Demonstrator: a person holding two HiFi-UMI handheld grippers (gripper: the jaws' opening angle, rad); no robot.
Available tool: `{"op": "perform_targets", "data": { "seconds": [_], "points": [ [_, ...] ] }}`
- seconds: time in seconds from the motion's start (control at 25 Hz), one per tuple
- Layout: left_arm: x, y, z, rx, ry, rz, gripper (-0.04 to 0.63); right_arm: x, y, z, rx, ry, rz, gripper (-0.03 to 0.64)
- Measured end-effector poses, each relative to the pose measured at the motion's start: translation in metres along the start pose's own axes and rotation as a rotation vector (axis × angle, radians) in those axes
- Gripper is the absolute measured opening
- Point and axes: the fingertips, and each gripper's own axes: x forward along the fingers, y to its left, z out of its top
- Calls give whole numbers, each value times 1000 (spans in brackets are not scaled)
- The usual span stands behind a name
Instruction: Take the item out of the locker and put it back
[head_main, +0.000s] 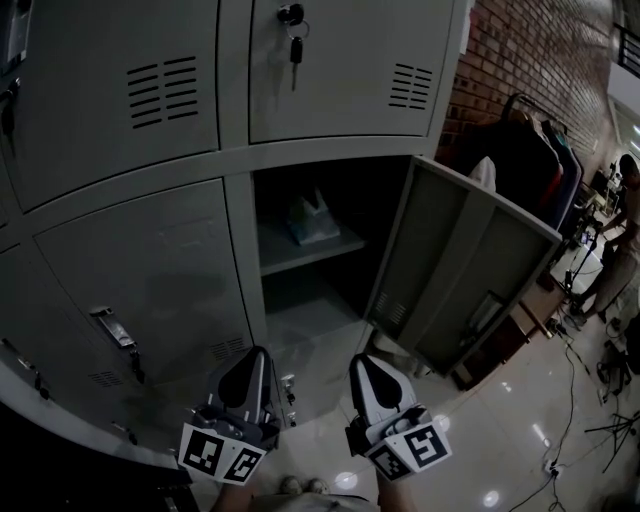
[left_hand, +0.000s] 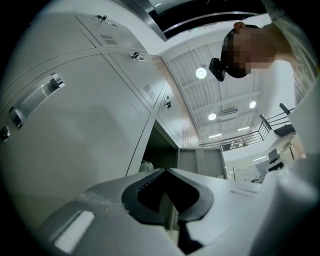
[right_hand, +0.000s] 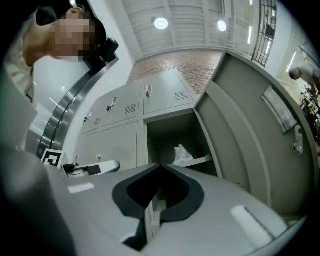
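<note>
Both our claws are pressed together and empty: left gripper and right gripper hang below the open locker. The pale bag sits on its shelf at twelve o'clock. Reaching in shut, we'd likely shove it backward, and the door at two o'clock could snag our right side.

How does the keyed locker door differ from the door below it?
The keyed door is shut; the lower door stands swung open to the right. A key hangs in the keyed door's lock; the lower door shows only its inner face. The lower door exposes a pale item on a shelf; the keyed door hides its compartment. Both are grey with vent slots.
</note>
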Motion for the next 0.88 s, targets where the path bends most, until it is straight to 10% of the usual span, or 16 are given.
{"op": "perform_targets", "data": {
  "seconds": [0.88],
  "points": [
    [-1,-6,2,-12,-10,2,3,-10,-5,4,45,2,-14,2]
  ]
}}
